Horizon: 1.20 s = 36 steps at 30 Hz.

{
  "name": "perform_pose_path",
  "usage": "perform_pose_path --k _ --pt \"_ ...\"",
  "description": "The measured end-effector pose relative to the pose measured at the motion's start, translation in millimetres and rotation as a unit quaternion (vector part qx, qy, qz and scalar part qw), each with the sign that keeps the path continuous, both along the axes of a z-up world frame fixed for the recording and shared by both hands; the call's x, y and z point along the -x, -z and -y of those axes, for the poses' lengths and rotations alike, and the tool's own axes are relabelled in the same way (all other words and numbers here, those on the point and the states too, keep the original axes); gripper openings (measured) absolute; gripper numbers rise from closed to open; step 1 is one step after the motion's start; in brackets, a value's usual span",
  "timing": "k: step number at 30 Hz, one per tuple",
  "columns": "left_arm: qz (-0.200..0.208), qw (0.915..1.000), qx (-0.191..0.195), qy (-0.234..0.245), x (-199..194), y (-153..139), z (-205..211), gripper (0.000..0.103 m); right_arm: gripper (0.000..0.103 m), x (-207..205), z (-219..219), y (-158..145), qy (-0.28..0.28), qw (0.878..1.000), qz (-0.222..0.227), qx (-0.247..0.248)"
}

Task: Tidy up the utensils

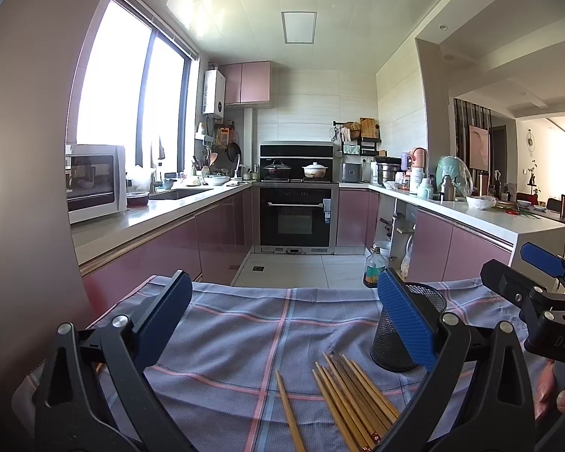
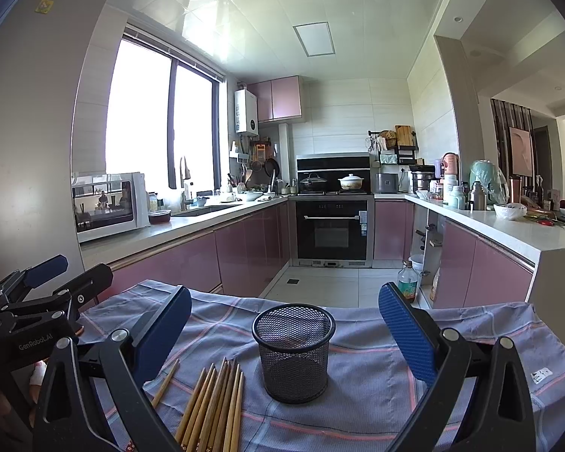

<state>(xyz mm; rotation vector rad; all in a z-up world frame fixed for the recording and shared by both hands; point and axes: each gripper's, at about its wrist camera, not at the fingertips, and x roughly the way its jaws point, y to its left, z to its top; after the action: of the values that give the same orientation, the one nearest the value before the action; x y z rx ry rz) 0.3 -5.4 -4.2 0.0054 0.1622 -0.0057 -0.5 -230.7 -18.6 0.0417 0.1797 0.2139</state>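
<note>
Several wooden chopsticks (image 1: 354, 399) lie bunched on a blue plaid cloth (image 1: 245, 324), one chopstick (image 1: 290, 414) apart on their left. A black mesh cup (image 1: 403, 335) stands upright and empty to their right. In the right wrist view the cup (image 2: 293, 354) is centred, with the chopsticks (image 2: 214, 406) left of it. My left gripper (image 1: 282, 320) is open and empty above the cloth. My right gripper (image 2: 284, 333) is open and empty, its jaws either side of the cup at a distance. Each gripper shows in the other's view, the right (image 1: 538, 275) and the left (image 2: 56, 275).
The cloth covers a table whose far edge (image 2: 245, 297) drops to a tiled floor. A bottle (image 2: 407, 282) stands on the floor past it. Pink cabinets, counters with a microwave (image 2: 109, 205), and an oven (image 2: 331, 229) surround the kitchen.
</note>
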Motion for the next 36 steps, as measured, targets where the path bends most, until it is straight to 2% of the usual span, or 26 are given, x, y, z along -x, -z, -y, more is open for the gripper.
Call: perform_pose_path --k 36 --pt "-0.002 1.0 -0.001 0.0 -0.8 0.5 0.5 0.097 0.096 -4.1 -0.2 4.2 -0.011 1.0 -0.008 -0.003"
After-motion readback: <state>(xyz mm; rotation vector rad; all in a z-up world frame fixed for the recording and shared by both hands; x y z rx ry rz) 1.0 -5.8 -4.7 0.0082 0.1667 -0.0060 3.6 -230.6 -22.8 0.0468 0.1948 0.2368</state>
